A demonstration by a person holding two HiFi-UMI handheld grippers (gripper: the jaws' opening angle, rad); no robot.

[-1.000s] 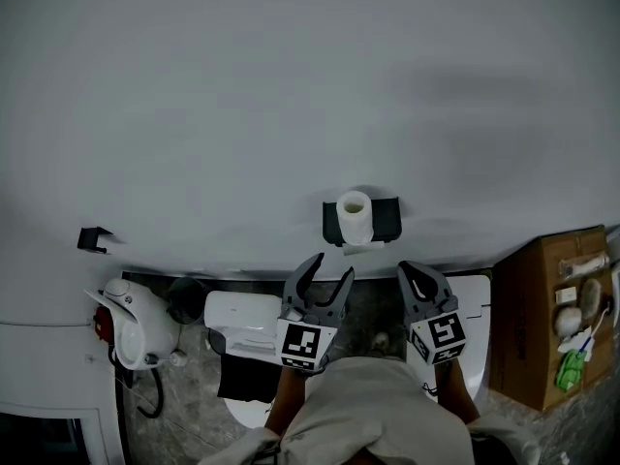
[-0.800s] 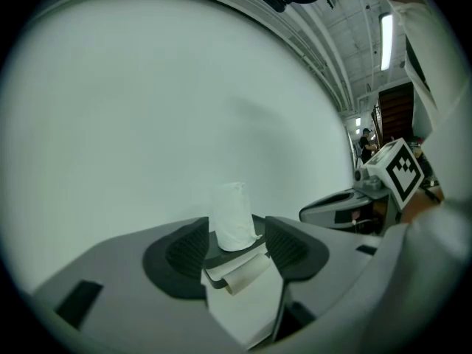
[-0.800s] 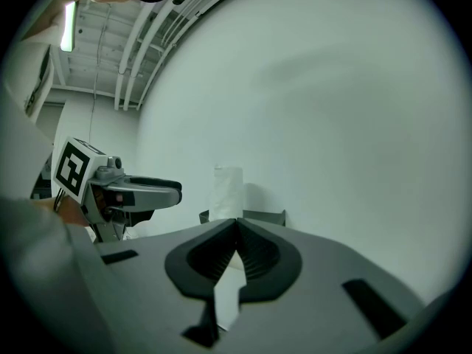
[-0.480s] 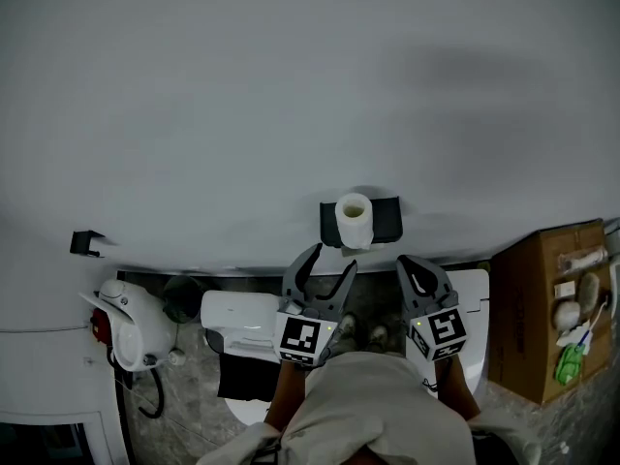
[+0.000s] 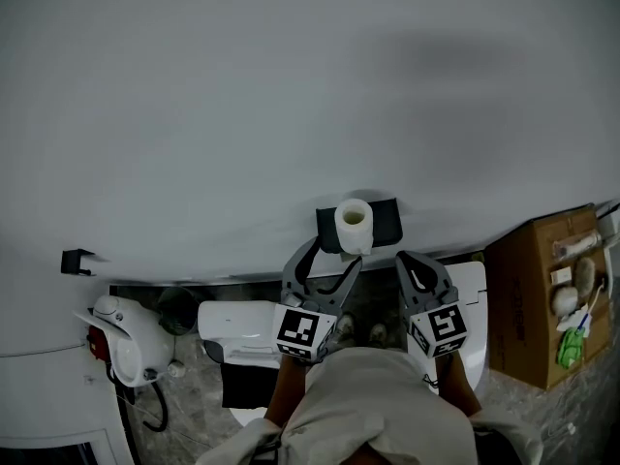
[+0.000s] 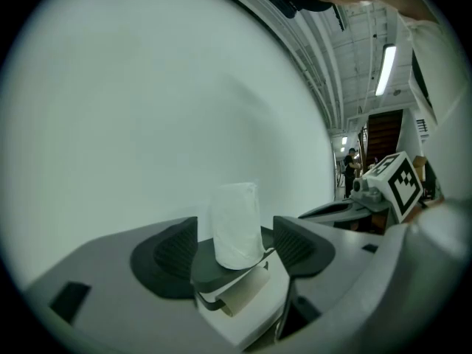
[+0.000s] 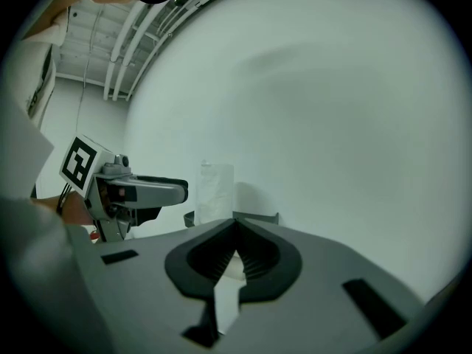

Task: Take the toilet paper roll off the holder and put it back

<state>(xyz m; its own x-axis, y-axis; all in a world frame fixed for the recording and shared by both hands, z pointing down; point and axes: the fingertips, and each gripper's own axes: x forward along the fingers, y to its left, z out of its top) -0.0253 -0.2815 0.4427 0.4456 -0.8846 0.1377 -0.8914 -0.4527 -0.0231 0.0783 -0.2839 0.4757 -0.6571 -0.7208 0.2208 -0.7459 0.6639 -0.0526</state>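
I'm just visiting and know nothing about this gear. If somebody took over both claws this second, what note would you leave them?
Left claw: open, its jaws have just been opening. The toilet paper roll lines up in the gap, and the pads are not touching it.
Right claw: shut, empty, off to the side.
The roll stands upright on the black holder on the wall.
Done: nothing that shows. The roll is on the holder, ungripped.
Left, probably: close on the roll, lift it off, set it back.
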